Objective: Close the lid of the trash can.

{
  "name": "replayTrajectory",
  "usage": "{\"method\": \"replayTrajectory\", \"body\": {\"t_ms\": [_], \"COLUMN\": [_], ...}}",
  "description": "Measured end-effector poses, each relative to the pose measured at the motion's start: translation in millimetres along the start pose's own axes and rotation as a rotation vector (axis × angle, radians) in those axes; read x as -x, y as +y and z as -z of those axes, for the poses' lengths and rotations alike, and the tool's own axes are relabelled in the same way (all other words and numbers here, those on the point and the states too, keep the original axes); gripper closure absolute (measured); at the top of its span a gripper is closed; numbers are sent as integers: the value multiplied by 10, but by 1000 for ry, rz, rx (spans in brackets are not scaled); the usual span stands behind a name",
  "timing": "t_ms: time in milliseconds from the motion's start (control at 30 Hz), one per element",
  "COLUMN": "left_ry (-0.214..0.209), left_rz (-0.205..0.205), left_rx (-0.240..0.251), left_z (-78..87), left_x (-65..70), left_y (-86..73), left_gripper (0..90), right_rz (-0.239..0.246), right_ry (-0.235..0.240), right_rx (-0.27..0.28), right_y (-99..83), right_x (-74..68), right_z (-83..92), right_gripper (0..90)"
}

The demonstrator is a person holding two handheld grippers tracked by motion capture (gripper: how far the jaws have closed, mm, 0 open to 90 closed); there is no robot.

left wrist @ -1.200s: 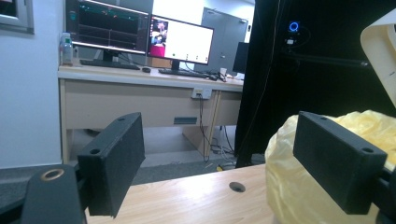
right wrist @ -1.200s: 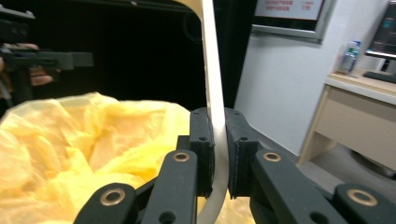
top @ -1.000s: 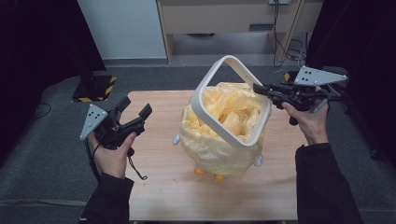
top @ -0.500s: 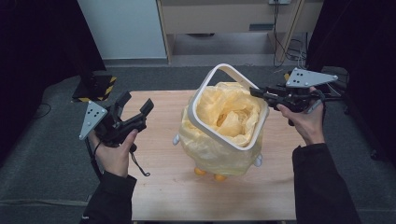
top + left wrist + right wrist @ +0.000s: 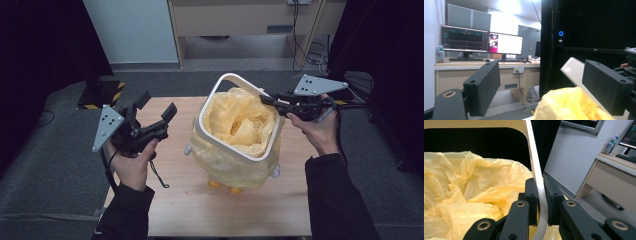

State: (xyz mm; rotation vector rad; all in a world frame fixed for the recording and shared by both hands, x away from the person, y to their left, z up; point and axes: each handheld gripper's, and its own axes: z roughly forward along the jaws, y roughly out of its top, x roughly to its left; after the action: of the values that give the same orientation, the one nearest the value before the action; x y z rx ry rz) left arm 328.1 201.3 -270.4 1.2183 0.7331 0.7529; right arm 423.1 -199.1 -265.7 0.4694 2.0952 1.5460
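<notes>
Yellow crinkled plastic bag [image 5: 235, 145] lines the small white bin with little feet that stands near the middle of my wooden table [image 5: 200, 215], and the bag's top billows loosely up through the white rounded-square ring frame [image 5: 235, 150] that sits tilted over the bin's mouth. My right gripper [image 5: 272, 101] is at the far right side of that ring, jaws pinched tight on the thin white band (the right gripper view shows the strip squeezed between both pads [image 5: 532, 195], with bag film bunched just to one side of it). My left gripper [image 5: 156, 106] hovers off the left side of the bin, well apart from it, jaws spread wide with nothing between them.

What worries me: the ring is held by one edge alone, so it could twist or spring out of the pinch if I press down unevenly. Loose film near the pads could get trapped under the band and tear, or bunch so the ring never seats. Pushing hard on one side may also tip the light bin on its small feet, since the free gripper is not steadying it
</notes>
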Motion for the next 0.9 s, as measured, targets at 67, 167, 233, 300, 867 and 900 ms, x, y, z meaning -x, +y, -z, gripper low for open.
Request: {"method": "replayTrajectory", "body": {"t_ms": [67,167,233,300,867,900], "left_ry": [-11,-53,-65,-78,-89,-91], "left_rz": [-1,-30,-35,-38,-42,-38], "left_rx": [-6,-2,-9,-18,-105,-105], "left_z": [-38,-120,-168,-209,-388,-391], "left_x": [70,166,225,269,321,318], "left_y": [10,17,6,-14,-246,-251], "left_gripper": [139,138,137,136,134,132], "right_rz": [9,15,19,23,54,50], "right_ry": [-12,-30,-41,-47,-81,-82], "right_rx": [-7,-17,-22,-26,-32,-29], "right_y": [3,4,0,-1,-29,-35], "right_x": [-11,-24,-28,-32,-44,-43], "right_z": [-10,-22,-28,-35,-85,-88], "right_gripper": [820,819,818,818,810,809]}}
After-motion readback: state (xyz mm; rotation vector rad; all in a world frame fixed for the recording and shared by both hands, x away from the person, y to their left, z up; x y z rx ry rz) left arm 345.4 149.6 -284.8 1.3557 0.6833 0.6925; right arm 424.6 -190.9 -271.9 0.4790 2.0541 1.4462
